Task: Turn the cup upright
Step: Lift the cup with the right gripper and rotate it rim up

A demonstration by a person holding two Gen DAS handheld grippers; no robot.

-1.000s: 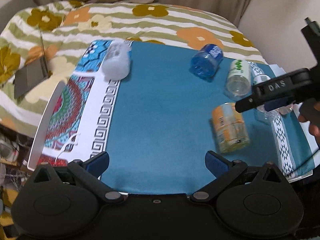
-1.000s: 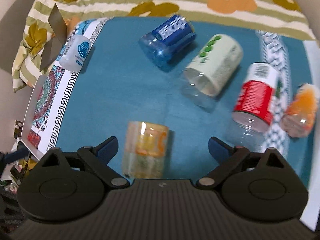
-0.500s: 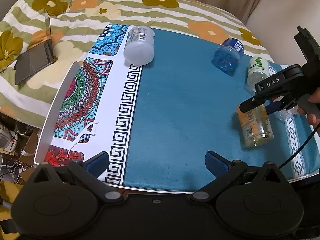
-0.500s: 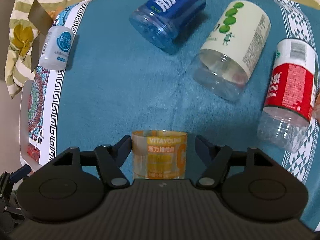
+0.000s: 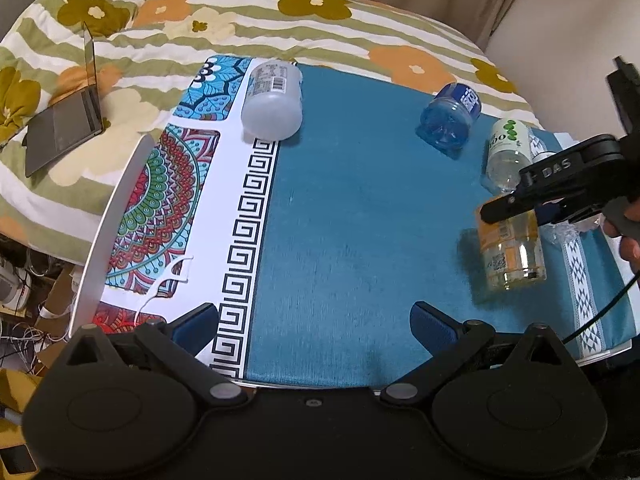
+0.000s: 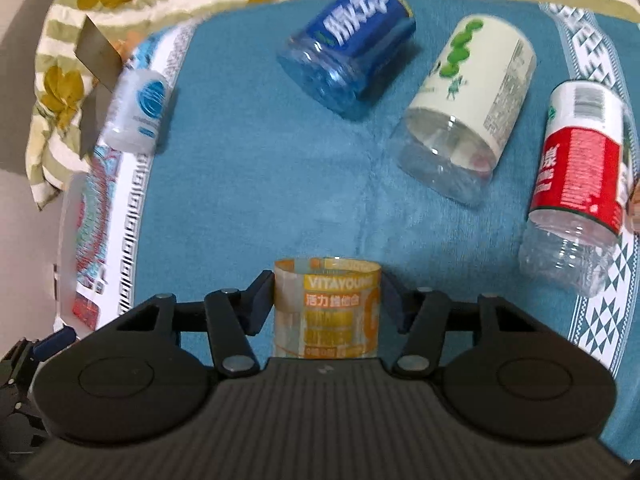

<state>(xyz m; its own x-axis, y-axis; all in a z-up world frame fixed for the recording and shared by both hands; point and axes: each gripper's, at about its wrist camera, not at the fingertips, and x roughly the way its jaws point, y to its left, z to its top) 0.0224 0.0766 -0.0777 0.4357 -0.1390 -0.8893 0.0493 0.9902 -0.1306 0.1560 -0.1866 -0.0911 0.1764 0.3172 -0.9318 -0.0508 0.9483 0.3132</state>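
The orange-labelled clear cup (image 6: 326, 308) sits between the fingers of my right gripper (image 6: 327, 300), which is shut on it. In the left wrist view the same cup (image 5: 514, 250) hangs tilted just above the blue mat, held by the right gripper (image 5: 532, 208) at the far right. My left gripper (image 5: 314, 320) is open and empty over the near edge of the blue mat (image 5: 360, 208). The other cups lie on their sides: blue (image 6: 346, 56), green-and-white (image 6: 466, 120), red-labelled (image 6: 576, 184), and white (image 6: 136, 110).
The mat covers a tray-like table with a patterned left strip (image 5: 160, 200). A floral quilt (image 5: 280, 16) lies behind it, with a laptop (image 5: 64, 128) on it at left. Clutter and cables (image 5: 24, 300) sit below the table's left edge.
My right gripper moved down around the orange cup, shut on it, and lifted it slightly. My left gripper pulled back and shifted left, staying open.
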